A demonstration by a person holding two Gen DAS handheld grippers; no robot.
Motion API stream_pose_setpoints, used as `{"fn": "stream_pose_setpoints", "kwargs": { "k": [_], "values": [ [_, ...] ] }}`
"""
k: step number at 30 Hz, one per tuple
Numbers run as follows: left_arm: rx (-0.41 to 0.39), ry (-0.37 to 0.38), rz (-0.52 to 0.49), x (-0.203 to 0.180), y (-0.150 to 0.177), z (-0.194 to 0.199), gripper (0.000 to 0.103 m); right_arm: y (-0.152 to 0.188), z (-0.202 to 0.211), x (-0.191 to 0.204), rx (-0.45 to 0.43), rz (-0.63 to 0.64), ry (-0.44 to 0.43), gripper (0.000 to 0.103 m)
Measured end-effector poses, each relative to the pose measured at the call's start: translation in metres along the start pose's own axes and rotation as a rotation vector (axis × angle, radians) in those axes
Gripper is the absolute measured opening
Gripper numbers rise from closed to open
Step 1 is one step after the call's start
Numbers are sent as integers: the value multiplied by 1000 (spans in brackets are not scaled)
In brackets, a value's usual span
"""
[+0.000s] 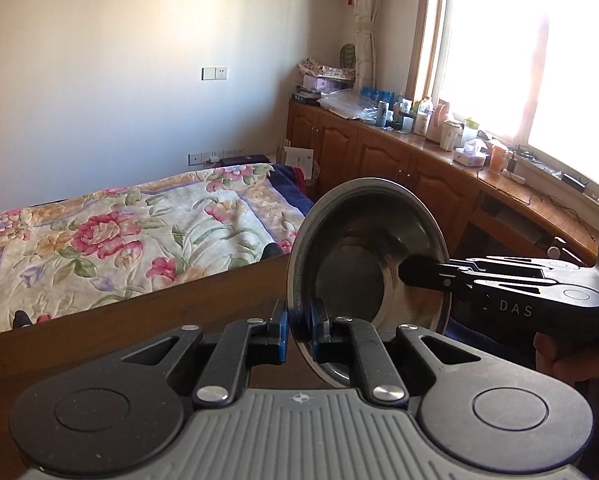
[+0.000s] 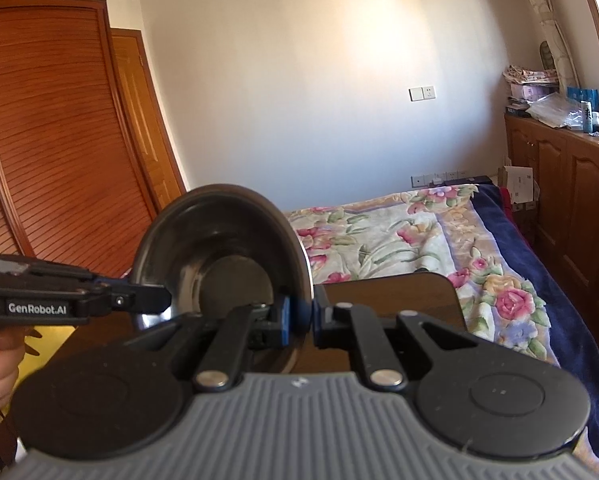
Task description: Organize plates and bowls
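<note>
The bowl (image 1: 365,252), a steel one, is hanging in the air above the dark wooden surface (image 1: 139,320), tipped on edge, with both tongs clenching its rim. The left tongs (image 1: 298,330) are biting the near rim with their blue pads (image 1: 284,332), one inside and one outside the wall. The right tongs (image 2: 299,314) are gripping the same bowl in the same way, and from the left wrist view they are reaching in from the side with one finger lying inside it. Held at two points, I judge, it cannot swing or slip. The surface is ending just ahead at a rounded corner (image 2: 451,284), with the flowered bed (image 2: 419,232) beyond. No plates are showing, so its destination is unclear. Above and ahead, the room is lying open for moving.
</note>
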State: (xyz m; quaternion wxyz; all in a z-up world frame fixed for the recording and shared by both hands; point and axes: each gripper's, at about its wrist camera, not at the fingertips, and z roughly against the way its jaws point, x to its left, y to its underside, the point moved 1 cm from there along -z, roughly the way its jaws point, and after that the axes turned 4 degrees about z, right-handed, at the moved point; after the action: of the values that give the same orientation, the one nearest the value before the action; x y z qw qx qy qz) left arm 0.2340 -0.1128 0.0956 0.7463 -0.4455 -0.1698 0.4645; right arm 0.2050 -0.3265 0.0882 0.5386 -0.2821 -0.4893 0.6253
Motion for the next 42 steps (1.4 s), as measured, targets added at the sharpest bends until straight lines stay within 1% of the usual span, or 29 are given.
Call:
{"fn": "stream_pose_setpoints", "kwargs": {
  "k": [7,11,17,23,30,36,42],
  "values": [
    [-24,18,4,-2,21,27,12,12,15,13,-26,-4,-20,12],
    [-30,54,49,4,41,38,12,29,22,18,-52,-23,-37,12],
    [-38,58,66,3,67,49,12,56,25,22,-40,-68,-68,12],
    [-45,54,58,0,92,58,12,70,32,33,-45,-69,-65,12],
    [-50,30,96,4,124,62,12,85,35,47,-41,-28,-50,12],
    [-51,20,133,9,141,64,12,99,38,53,-27,-33,-53,12],
    [-49,9,138,7,157,66,13,105,39,55,-21,-57,-62,12]
  ]
}}
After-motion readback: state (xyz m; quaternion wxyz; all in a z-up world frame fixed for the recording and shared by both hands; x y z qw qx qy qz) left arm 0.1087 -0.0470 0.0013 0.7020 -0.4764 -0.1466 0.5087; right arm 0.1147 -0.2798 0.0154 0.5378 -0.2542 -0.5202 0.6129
